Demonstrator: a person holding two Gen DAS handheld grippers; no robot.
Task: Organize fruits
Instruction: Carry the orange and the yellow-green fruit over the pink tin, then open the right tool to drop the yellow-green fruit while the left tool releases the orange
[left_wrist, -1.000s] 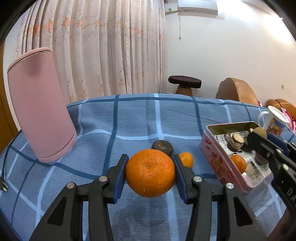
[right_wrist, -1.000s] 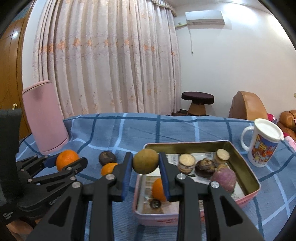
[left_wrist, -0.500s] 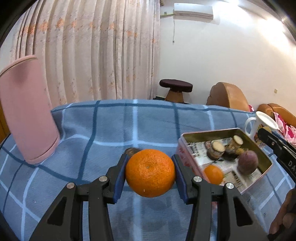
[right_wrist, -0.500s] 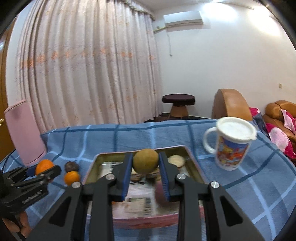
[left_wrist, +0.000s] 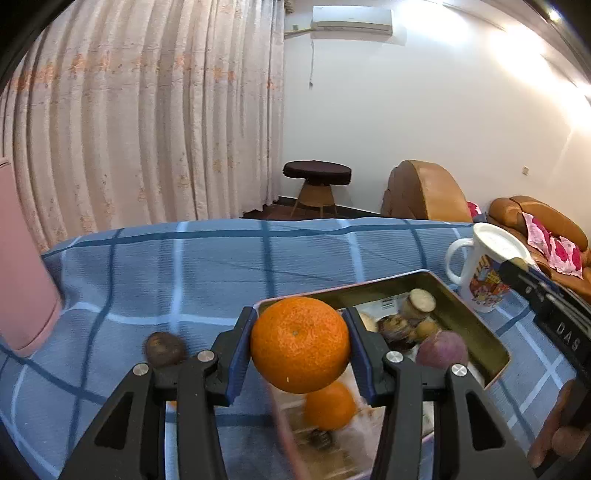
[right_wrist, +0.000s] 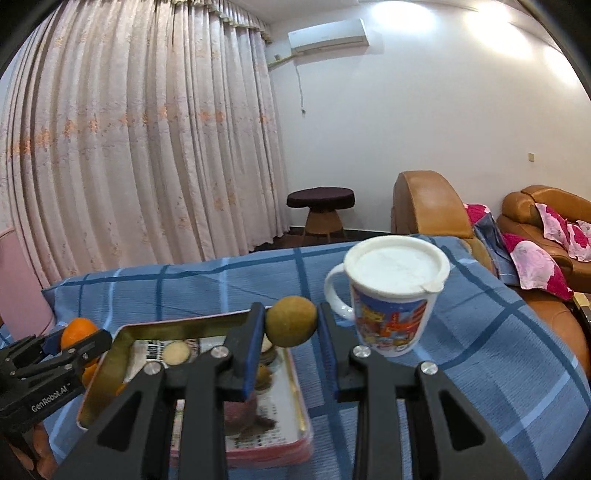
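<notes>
Left wrist view: the pink rectangular metal tin (left_wrist: 476, 328) on the blue checked tablecloth (left_wrist: 221, 266) holds a small orange (left_wrist: 328, 406), a purple round fruit (left_wrist: 441, 349) and blurred brown pieces. The left gripper (left_wrist: 300, 345) clamps a large orange (left_wrist: 300, 345) over the tin's near corner. The right gripper (right_wrist: 291, 326) pinches a round olive-brown fruit (right_wrist: 291, 326) beside the lidded white mug (right_wrist: 395, 295).

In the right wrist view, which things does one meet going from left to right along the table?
Left gripper holding the orange → pink tin → brownish round fruit in the right gripper → lidded mug.
</notes>
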